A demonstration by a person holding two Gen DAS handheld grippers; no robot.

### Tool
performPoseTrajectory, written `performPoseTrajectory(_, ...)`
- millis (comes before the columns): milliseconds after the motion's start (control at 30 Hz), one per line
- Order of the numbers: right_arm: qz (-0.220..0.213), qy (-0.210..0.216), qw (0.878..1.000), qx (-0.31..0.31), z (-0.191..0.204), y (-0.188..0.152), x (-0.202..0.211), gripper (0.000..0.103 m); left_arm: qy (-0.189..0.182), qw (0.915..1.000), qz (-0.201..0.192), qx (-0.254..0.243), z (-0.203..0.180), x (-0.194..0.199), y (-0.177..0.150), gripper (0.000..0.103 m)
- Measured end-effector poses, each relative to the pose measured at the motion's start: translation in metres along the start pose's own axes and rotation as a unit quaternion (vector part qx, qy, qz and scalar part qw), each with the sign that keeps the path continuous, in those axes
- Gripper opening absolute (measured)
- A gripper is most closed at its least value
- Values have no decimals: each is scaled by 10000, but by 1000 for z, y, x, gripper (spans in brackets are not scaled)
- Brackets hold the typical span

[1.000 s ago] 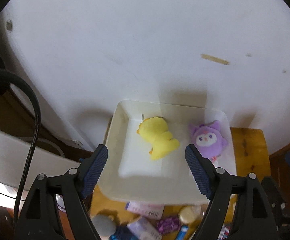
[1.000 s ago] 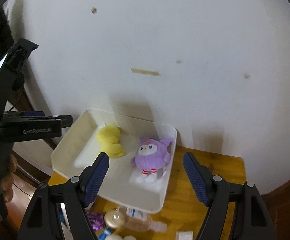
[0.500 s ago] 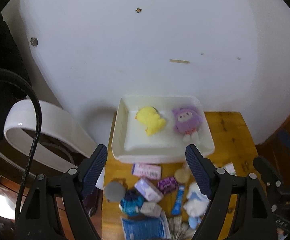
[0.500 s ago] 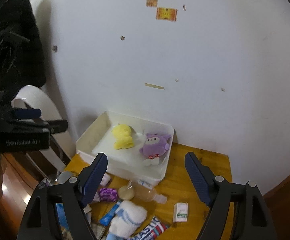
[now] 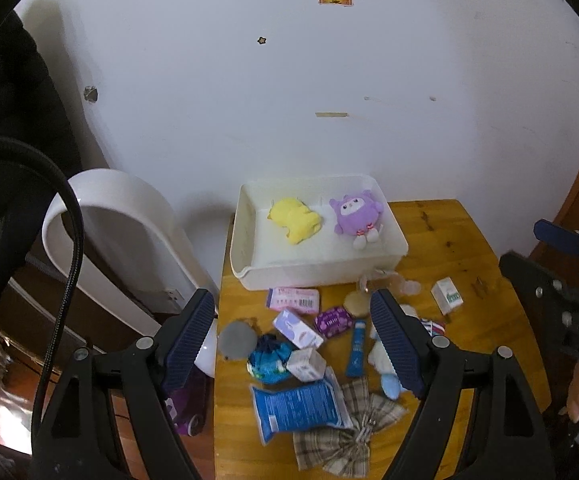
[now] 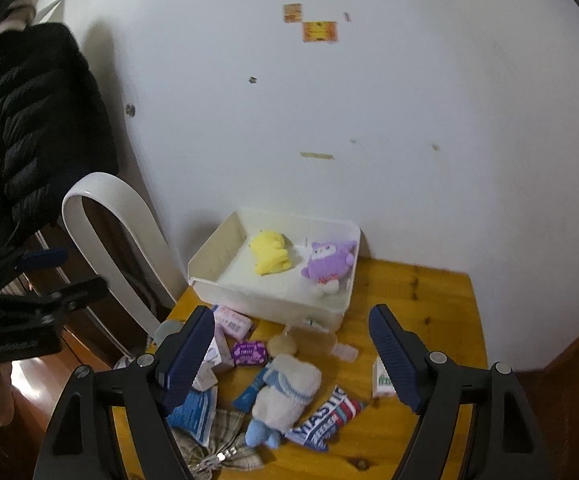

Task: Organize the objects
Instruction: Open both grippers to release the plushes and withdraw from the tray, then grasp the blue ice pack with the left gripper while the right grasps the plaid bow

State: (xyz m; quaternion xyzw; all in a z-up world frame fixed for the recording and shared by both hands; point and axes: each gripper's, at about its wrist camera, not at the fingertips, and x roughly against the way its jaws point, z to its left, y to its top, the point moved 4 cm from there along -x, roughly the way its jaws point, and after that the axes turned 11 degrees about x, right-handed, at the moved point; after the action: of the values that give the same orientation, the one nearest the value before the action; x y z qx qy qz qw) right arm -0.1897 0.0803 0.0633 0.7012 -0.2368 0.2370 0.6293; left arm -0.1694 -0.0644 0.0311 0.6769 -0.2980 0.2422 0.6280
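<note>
A white tray [image 5: 317,270] [image 6: 209,254] stands at the back of a small wooden table [image 5: 469,240] [image 6: 421,304], against the wall. Inside lie a yellow plush toy [image 5: 295,220] [image 6: 268,252] and a purple plush toy [image 5: 355,216] [image 6: 327,262]. In front of the tray is a heap of small items: a pink packet [image 5: 293,299], a purple pouch [image 5: 331,322] [image 6: 250,353], a blue tube [image 5: 356,347], a blue bag [image 5: 297,406], a white-and-blue plush [image 6: 285,396], a plaid cloth [image 5: 349,432]. My left gripper [image 5: 293,344] and right gripper [image 6: 291,356] hover open and empty above the heap.
A white curved appliance [image 5: 121,232] [image 6: 117,240] stands left of the table. A black jacket [image 6: 29,128] hangs at far left. A small white-and-green box [image 5: 446,295] [image 6: 383,378] lies on the table's right side. The other gripper and a hand show at each view's edge.
Both grippers have pulled back and up from the tray. The tray looks smaller and the heap of small items in front of it has come into view.
</note>
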Motion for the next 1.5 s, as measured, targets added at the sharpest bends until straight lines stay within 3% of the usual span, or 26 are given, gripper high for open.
performPoseTrajectory(367, 151, 197, 9980, -573, -17, -50, 13, 80, -13, 9996, 286, 65, 12, 1, -58, 83)
performPoseTrajectory(633, 292, 199, 9986, -399, -1, -95, 5, 81, -6, 9989, 464, -5, 15, -19, -115, 83)
performPoseTrajectory(800, 841, 618, 9939, -358, 31, -137, -23, 81, 249, 9982, 347, -426, 18, -41, -136, 83)
performPoseTrajectory(933, 1438, 1075, 9823, -538, 62, -170, -55, 81, 25, 9930, 458, -1089, 21, -68, -147, 83)
performPoseTrajectory(1133, 2177, 1345, 9629, -861, 96, -204, -104, 81, -65, 9753, 979, -1980, 32, -115, -160, 83)
performPoseTrajectory(1333, 2648, 1343, 9452, -1355, 108, -222, -143, 81, -44, 9487, 1282, -2889, 32, -137, -172, 83)
performPoseTrajectory(1500, 2768, 1184, 9440, -1349, 119, -225, -159, 81, -83, 9231, 1555, -3517, 28, -153, -177, 83)
